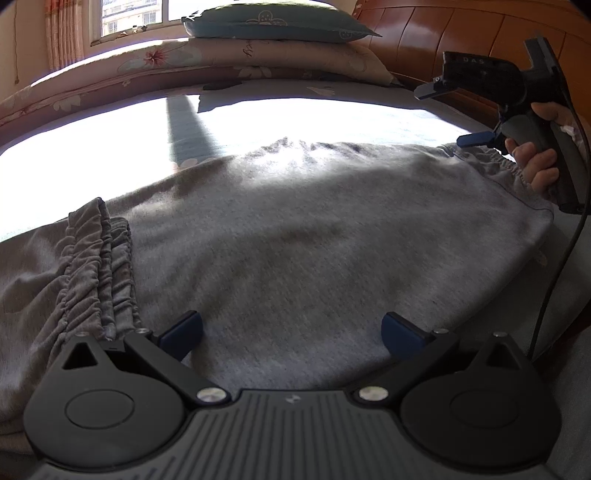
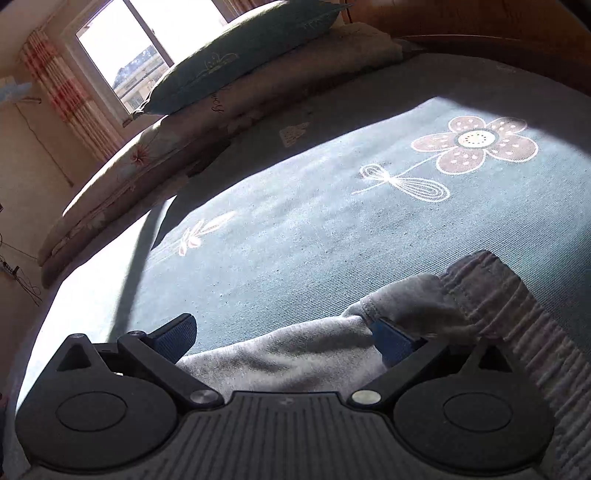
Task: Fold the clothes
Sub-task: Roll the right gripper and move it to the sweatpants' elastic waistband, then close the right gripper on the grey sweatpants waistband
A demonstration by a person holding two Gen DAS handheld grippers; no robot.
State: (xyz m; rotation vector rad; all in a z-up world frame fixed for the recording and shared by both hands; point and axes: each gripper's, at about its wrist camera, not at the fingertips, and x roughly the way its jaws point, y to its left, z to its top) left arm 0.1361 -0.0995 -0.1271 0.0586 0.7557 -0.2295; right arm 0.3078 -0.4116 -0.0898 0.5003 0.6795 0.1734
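A grey knit garment [image 1: 295, 236] lies spread across the bed, its ribbed elastic band [image 1: 92, 266] bunched at the left. My left gripper [image 1: 291, 332] hovers open just over the cloth, nothing between its blue pads. In the left wrist view the right gripper [image 1: 458, 114] hangs open above the garment's far right corner, held by a hand [image 1: 535, 162]. In the right wrist view, my right gripper [image 2: 284, 339] stands open over the garment's edge [image 2: 295, 354]; a fold of cloth and a ribbed cuff [image 2: 517, 306] lie against the right pad.
The bed carries a blue-green sheet with flower prints [image 2: 472, 144], bright in sunlight. Stacked pillows [image 1: 280, 40] and a rolled floral quilt [image 2: 155, 162] sit along the far side under a window [image 2: 122, 48]. A wooden headboard [image 1: 461, 33] is at the right. A black cable [image 1: 561, 258] hangs from the right gripper.
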